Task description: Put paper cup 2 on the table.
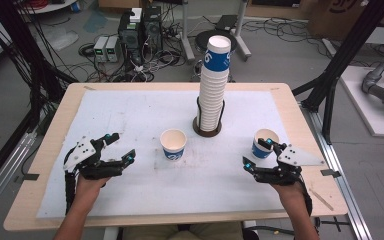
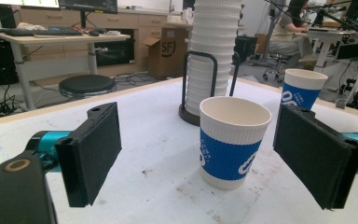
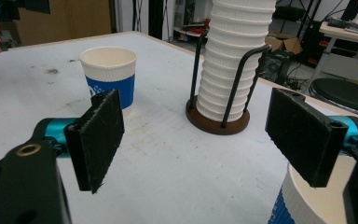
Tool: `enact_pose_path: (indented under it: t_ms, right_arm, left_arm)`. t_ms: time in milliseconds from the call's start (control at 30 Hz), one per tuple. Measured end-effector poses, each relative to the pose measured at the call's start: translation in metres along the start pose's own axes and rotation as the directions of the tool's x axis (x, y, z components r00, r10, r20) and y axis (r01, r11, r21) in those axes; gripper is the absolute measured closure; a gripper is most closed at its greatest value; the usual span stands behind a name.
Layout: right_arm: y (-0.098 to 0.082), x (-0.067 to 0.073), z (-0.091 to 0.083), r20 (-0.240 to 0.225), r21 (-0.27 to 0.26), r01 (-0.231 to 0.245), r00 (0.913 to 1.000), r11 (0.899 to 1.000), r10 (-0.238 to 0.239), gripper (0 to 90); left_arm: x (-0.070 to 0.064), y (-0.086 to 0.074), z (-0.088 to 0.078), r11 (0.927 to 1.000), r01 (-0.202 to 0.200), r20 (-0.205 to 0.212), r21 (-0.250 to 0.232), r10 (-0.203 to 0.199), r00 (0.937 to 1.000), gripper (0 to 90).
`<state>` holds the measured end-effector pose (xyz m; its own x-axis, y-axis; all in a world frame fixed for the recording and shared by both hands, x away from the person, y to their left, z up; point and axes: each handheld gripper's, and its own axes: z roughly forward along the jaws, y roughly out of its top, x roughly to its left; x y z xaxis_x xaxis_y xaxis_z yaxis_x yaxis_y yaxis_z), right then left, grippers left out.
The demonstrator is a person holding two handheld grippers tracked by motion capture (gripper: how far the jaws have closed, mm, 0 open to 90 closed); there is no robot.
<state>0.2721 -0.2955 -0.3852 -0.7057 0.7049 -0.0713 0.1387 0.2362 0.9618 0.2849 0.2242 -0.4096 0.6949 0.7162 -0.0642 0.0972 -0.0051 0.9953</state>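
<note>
Two hand-held tools of black plastic: the left tool point(image 1: 120, 147) and the right tool point(image 1: 257, 152) each carry a grey three-cornered plate dotted with small holes, turquoise metal fittings at the finger roots, and a ribbed black cable trailing along the bare forearm. Each finger ends in a flat rectangular pad point(image 2: 93, 151) of coarse black foam; a brass-ringed screw hole marks the housing.
</note>
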Motion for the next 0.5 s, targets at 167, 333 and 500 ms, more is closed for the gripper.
enact_pose_path:
  t_ms: [167, 333, 500]
  right_arm:
    - [-0.0009, -0.0009, -0.0015, 0.001, 0.001, -0.02, 0.9998, 1.0, 0.02, 19.7]
    - [-0.0015, -0.0018, -0.0007, 0.001, -0.002, -0.02, 0.9998, 1.0, 0.02, 19.7]
    - [-0.0021, -0.0021, 0.0007, -0.004, -0.001, -0.018, 0.9998, 1.0, 0.018, 19.7]
  left_arm:
    - [0.0003, -0.0008, 0.0004, 1.0, 0.005, -0.001, 0.003, -0.005, 1.0, 15.1]
    - [0.0005, -0.001, 0.0006, 1.0, 0.006, -0.001, 0.005, -0.006, 1.0, 15.1]
    - [0.0014, -0.0016, 0.0008, 0.9999, 0.008, -0.003, 0.007, -0.008, 1.0, 15.1]
